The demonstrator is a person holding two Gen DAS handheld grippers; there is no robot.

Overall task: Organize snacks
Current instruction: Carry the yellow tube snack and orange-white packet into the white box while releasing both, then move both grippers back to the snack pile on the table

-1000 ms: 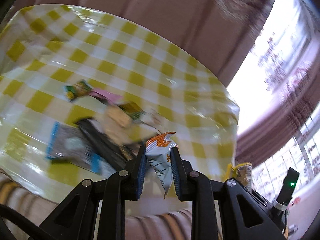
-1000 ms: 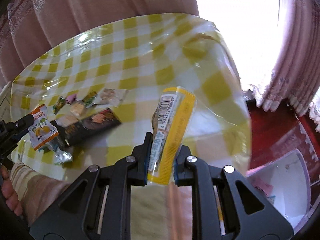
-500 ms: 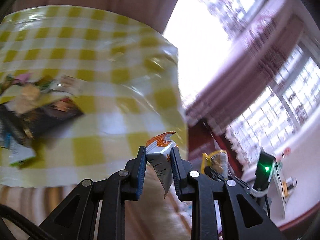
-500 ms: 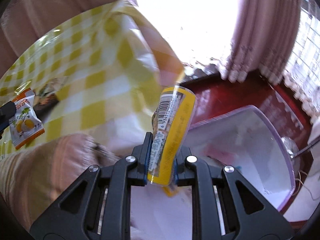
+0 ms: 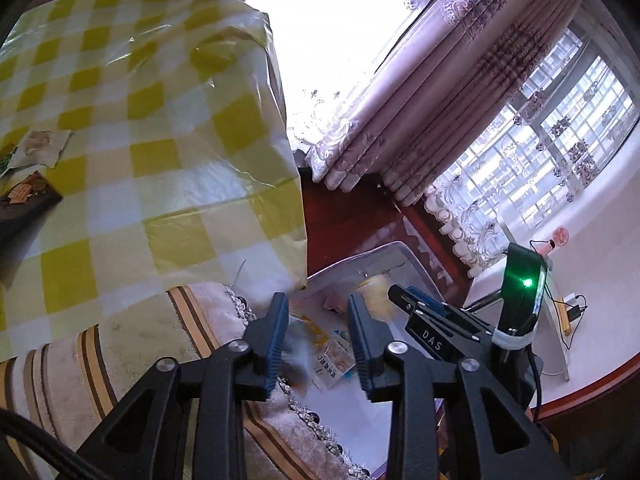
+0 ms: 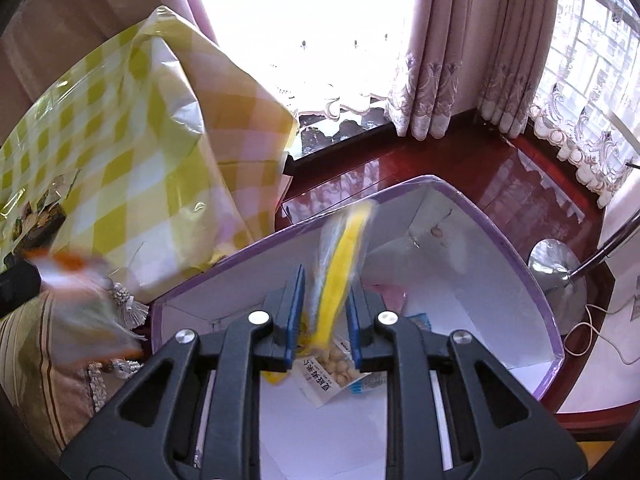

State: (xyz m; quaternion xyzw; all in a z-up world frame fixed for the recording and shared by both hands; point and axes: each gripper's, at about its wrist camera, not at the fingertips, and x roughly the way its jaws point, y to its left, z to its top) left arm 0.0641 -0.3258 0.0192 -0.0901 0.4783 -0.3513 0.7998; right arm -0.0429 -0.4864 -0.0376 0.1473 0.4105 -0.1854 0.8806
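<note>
My left gripper (image 5: 318, 320) hangs over the near edge of a white box with a purple rim (image 5: 396, 246). Its jaws are opening, and the orange-and-white snack packet (image 5: 298, 354) is a blur dropping out between them. My right gripper (image 6: 325, 308) is above the same box (image 6: 480, 216). Its jaws are opening too, and the yellow snack packet (image 6: 340, 264) slips blurred through the gap, with the pads clear of it. A white nut packet (image 6: 328, 372) lies on the box floor. The orange-and-white packet (image 6: 76, 280) also shows blurred at the left.
The table with the yellow check cloth (image 5: 120, 120) is on the left and carries a dark packet (image 5: 24, 200) and a white one (image 5: 40, 148). A striped cushion (image 5: 100, 360) lies between table and box. A metal stand base (image 6: 556, 260) sits on the red floor.
Both grippers have swung right, from over the table to above the box. Both pairs of jaws have parted, and the two packets that were clamped are now sliding out.
</note>
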